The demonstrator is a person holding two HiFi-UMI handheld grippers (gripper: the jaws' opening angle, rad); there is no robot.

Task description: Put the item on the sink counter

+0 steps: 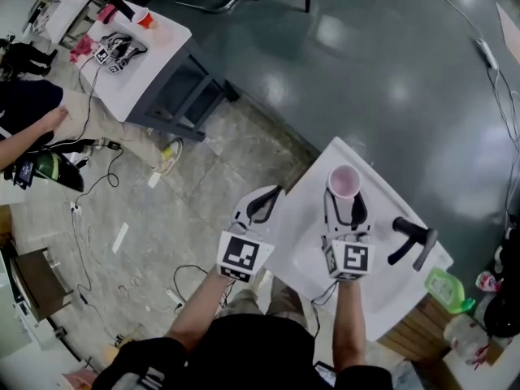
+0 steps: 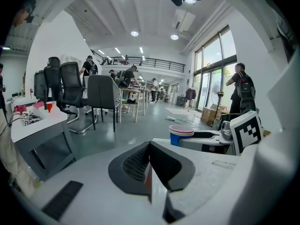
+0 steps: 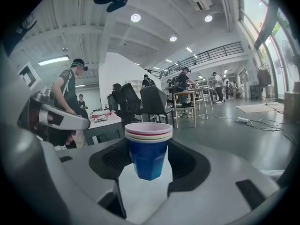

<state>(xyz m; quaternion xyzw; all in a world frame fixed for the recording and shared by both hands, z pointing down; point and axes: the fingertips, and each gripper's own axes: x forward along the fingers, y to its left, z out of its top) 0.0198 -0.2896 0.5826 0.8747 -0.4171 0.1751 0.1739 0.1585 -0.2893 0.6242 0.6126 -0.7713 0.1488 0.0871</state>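
Head view shows the person standing at the white sink counter point(image 1: 305, 210) in the lower right of the frame, a gripper in each hand. The right gripper point(image 1: 344, 199) has a stack of cups point(image 1: 344, 182) between its jaws, over the far end of the counter, just above centre-right of the frame. In the right gripper view the jaws stand wide with their dark pads against both sides of the blue outer cup, with pink, red and yellow rims showing at the top. From here I can't tell whether its base touches the white surface beneath.

The left gripper point(image 1: 268, 199) sits at the counter's left edge, near the other gripper. In its own view the jaws are pressed together with nothing between them.

A black faucet point(image 1: 410, 236) stands to the right of the cups, and a green bottle point(image 1: 443, 287) sits further right, near the frame's lower right corner.
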